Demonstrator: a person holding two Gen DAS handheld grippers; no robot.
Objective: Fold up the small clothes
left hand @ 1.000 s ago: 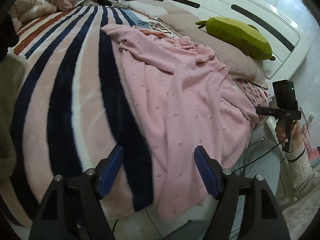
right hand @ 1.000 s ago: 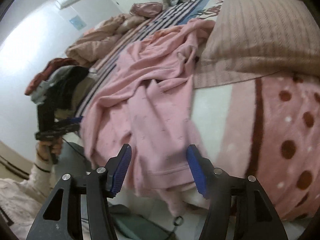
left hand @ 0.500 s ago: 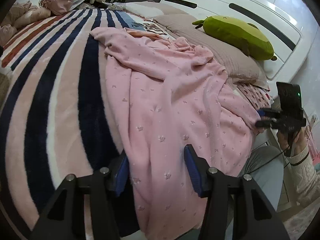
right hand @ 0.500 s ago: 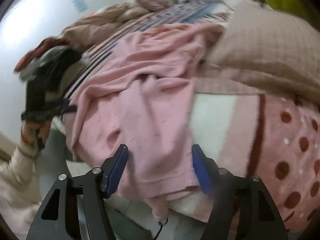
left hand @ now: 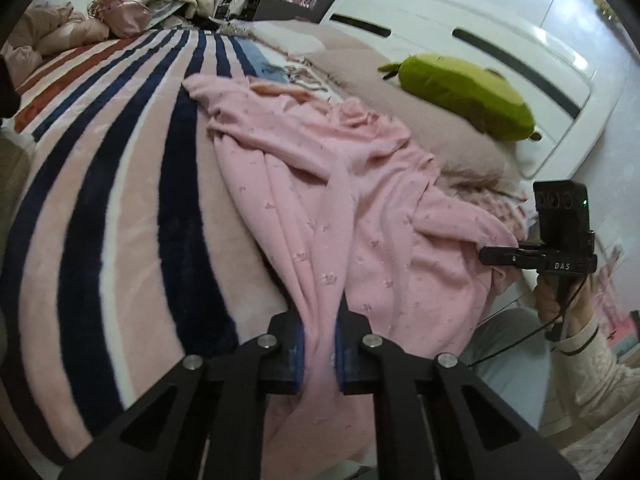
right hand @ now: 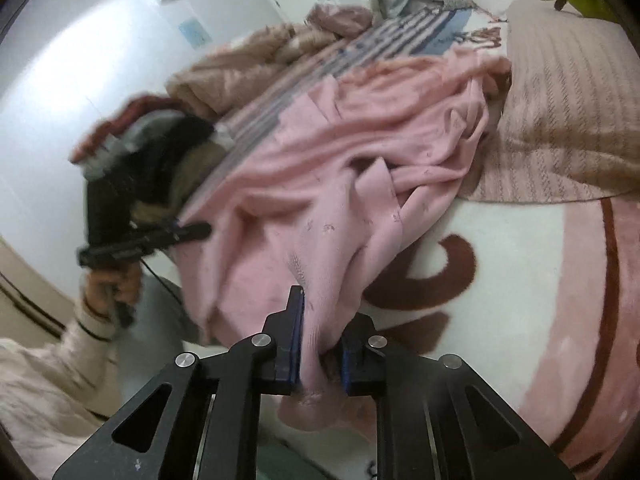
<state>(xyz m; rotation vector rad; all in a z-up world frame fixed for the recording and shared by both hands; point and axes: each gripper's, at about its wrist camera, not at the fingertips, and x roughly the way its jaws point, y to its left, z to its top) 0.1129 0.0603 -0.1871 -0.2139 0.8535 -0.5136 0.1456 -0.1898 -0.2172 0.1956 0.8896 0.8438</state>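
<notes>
Both grippers sit at the near edge of the bed. The left gripper [left hand: 319, 346] is closing, its blue pads already pressing a gathered fold of the soft pink knitted garment with small embroidered motifs [left hand: 320, 184]. The right gripper [right hand: 320, 354] is closing too, with the garment's ribbed hem [right hand: 316, 320] pinched between its pads.

Garment position: rumpled on the striped navy, pink and white fleece blanket [left hand: 120, 168]. Its near edge hangs over the bed side, and the far end lies bunched beside the beige knitted pillow [right hand: 568, 112].

Key relation: the long axis runs away from both grippers, up the bed. The two grips are well apart along the near hem, each hand nearest its own corner.

Judgement: the next move needs both corners lifted together and drawn toward the person to spread the cloth flat. Uneven pull risks twisting it.
</notes>
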